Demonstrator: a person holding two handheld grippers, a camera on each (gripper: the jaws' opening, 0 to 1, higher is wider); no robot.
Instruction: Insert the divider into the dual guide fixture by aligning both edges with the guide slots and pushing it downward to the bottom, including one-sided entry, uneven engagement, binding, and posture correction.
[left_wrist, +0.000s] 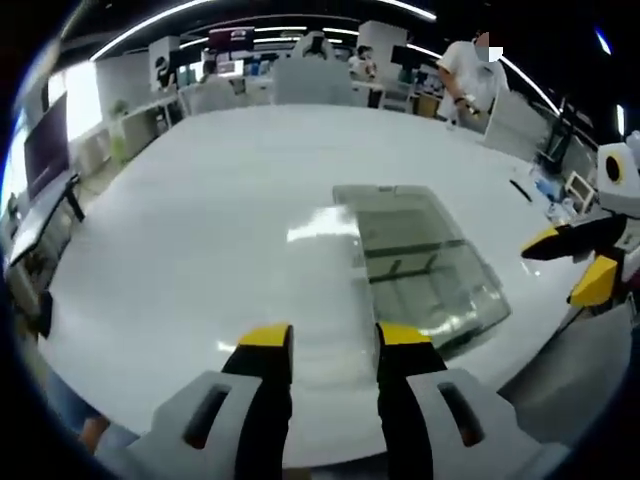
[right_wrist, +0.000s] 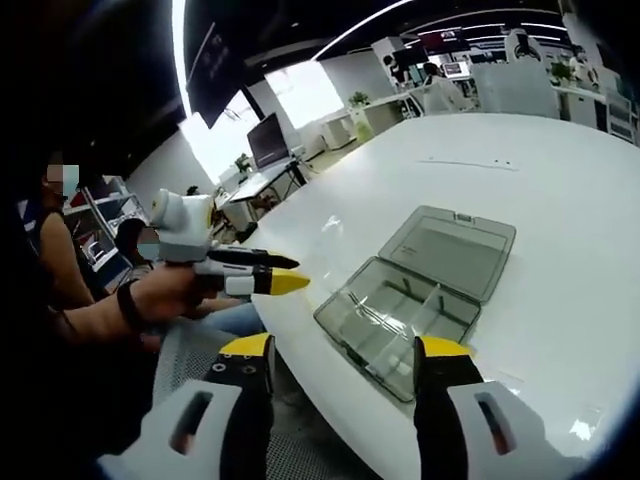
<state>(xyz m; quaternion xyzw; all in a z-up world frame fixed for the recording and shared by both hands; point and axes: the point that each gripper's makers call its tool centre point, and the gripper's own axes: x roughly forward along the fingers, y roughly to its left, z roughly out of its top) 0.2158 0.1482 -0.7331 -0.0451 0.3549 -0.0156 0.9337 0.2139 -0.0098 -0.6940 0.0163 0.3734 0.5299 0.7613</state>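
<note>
White tabletop fills both views, with a clear compartment box open on it, lid laid back. In the right gripper view the box lies just beyond the right gripper, centre frame, its divider running away from the jaws. Both grippers gape, holding nothing. The left gripper has the box at centre right, similarly near.

Clear box open, divider seemingly inside.
</note>
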